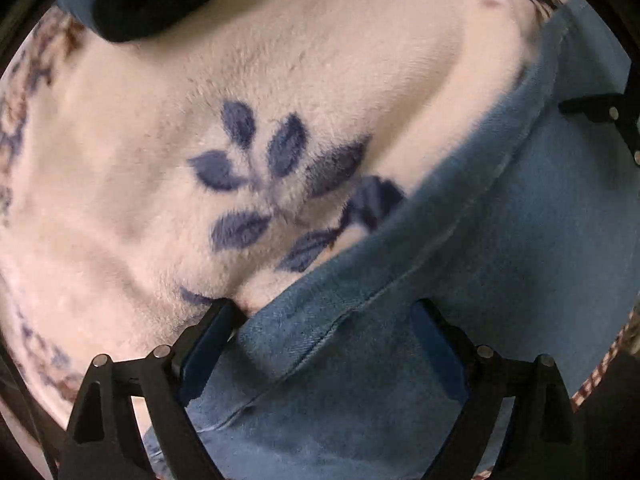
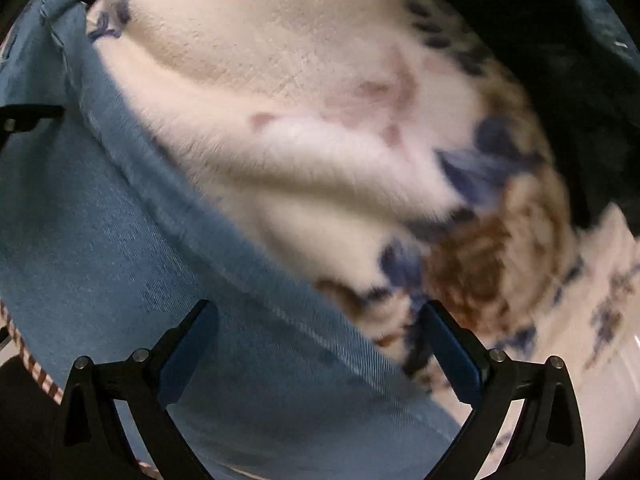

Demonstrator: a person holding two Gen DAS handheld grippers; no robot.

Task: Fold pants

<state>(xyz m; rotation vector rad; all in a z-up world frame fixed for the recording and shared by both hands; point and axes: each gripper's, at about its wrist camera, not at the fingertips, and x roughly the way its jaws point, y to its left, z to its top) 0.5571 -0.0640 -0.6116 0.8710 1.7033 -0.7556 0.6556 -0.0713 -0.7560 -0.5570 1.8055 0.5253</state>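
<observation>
Black angular jaws with blue inner pads [image 1: 202, 354] and silver screws [image 2: 497, 356].

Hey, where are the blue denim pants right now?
The blue denim pants lie on the cream floral fleece blanket, filling the lower right of the left wrist view and lower left of the right, between both open tongs.

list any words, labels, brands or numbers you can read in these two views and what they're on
None: no readable text in either wrist view.
The blue denim pants show only seams and stitching, no tag or brand patch.
The white fleece blanket carries a blue and brown flower print, no lettering.
The left gripper and right gripper bear no markings.
</observation>
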